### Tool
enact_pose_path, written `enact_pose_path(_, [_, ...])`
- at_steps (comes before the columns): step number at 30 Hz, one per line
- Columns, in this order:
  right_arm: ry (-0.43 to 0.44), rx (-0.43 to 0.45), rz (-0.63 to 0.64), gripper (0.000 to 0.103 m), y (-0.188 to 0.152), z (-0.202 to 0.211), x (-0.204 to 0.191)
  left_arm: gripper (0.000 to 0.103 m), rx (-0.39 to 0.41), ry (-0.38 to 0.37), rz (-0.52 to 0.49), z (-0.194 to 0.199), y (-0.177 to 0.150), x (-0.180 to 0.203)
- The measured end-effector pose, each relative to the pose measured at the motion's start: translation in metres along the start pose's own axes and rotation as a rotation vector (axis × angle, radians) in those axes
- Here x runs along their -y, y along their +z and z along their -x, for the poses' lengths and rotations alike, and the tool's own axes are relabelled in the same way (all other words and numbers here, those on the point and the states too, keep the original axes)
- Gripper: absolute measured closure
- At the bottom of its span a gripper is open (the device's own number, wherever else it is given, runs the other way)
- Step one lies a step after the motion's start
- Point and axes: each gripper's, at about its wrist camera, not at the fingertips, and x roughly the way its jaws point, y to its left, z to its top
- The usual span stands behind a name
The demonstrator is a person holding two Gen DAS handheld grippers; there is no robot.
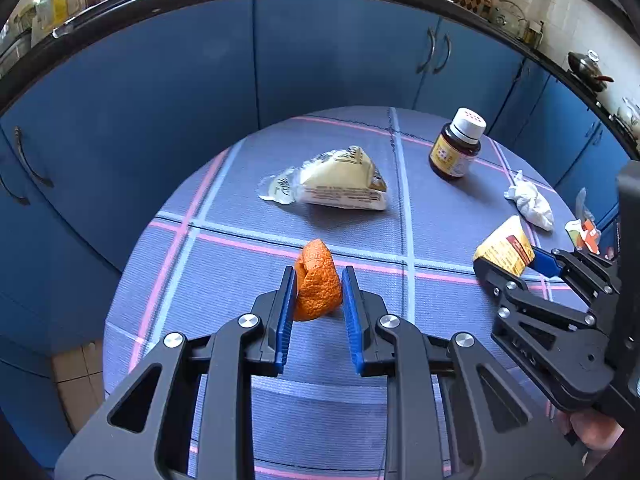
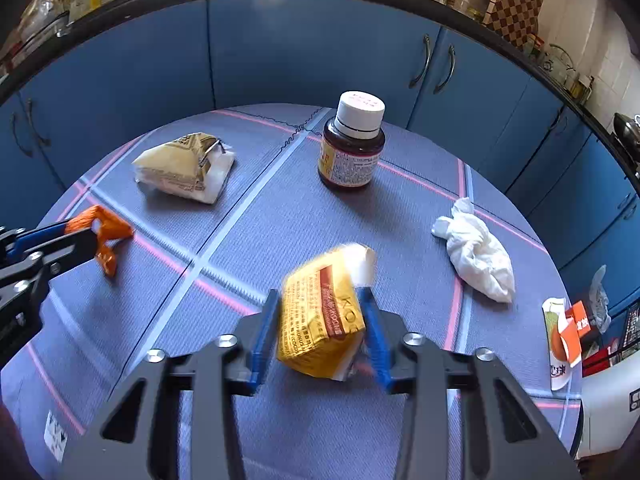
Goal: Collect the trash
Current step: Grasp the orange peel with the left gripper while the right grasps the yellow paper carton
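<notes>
Between the blue pads of the left tool (image 1: 319, 280) stands a piece of orange peel (image 1: 318, 282); the pads are pressed on its two sides, so this tool is clamped on the peel, which hangs above the desk (image 1: 248, 208) and does not rest on it. At the right, the right tool (image 2: 322, 312) has the yellow wrapper (image 2: 320, 320) between its pads, touched on both sides — I judge it is gripped, though the wrapper is a little blurred. No earlier picture is given, so I say only how it stands now.

Outward from the tools, three more pieces of trash lie on the desk. The crumpled white tissue (image 2: 478, 256) is at the right and nearer to the right tool. The pale folded food wrapper (image 1: 332, 180) lies farther, toward the left, nearer to the left tool; its long axis runs about left to right. A brown pill bottle (image 2: 352, 148) with a white cap stands upright at the far side — whether it is trash I cannot tell.

The coming move turns on this: both tools are full, so each must first carry its piece to a bin. At the right edge of the desk is a white container (image 2: 608, 392); if this is the bin, the right tool is the nearer one and should go first.
</notes>
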Motion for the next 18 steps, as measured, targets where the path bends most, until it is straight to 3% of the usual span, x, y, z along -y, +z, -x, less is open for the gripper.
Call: enact_pose_path(18, [0.012,0.109,-0.094,0.066,-0.048,0.102,0.060,0.080,0.072,-0.034,-0.118,0.059,-0.007,0.084])
